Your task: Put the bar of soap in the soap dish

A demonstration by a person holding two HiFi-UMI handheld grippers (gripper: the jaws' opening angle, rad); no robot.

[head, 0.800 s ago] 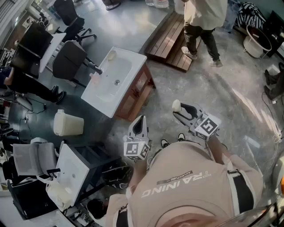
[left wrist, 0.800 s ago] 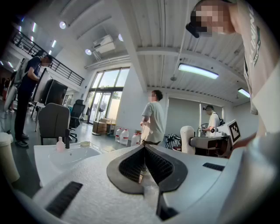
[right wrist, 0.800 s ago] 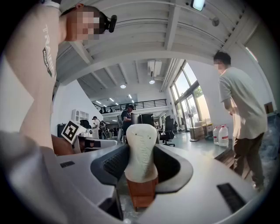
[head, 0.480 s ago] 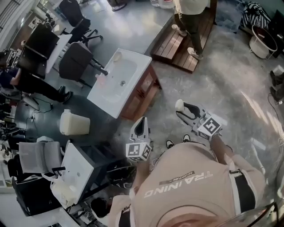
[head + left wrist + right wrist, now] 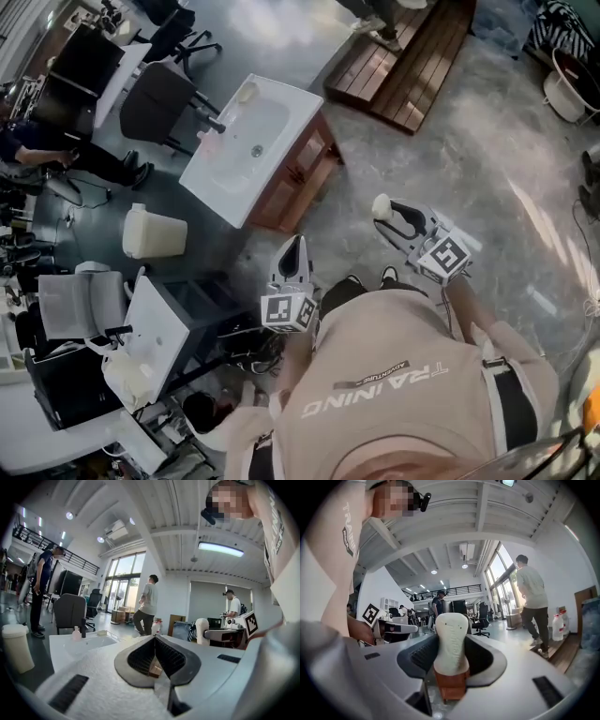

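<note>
Standing on a grey concrete floor (image 5: pixel 487 178), a person (image 5: pixel 394 384) in a beige top holds a gripper in each hand, both reaching out roughly level in front of the body. The right gripper (image 5: pixel 386 215) is pinching the bar of soap (image 5: pixel 380 203). In the right gripper view the cream, oval bar stands upright between the two jaws, its rounded top rising above them and the pads against its sides, so the jaws sit wide apart around it. The soap is in the air over the floor, touching nothing but the gripper. The left gripper (image 5: pixel 293 247) carries nothing; in the left gripper view its jaws are pressed together at the tips, with only a narrow wedge-shaped gap behind them. In the head view it sits just to the left of the right gripper, the two apart from each other. Ahead and to the left stands a white sink (image 5: pixel 286 118) on a wooden cabinet (image 5: pixel 298 180). On the sink's far corner lies the soap dish (image 5: pixel 247 92), a small pale shape, well apart from the soap. A black tap (image 5: pixel 212 123) and a pink bottle (image 5: pixel 203 143) sit along the sink's left edge. A cream bin (image 5: pixel 153 233) stands on the floor left of the cabinet, and a wooden platform (image 5: pixel 405 67) lies beyond the sink, to the right.
</note>
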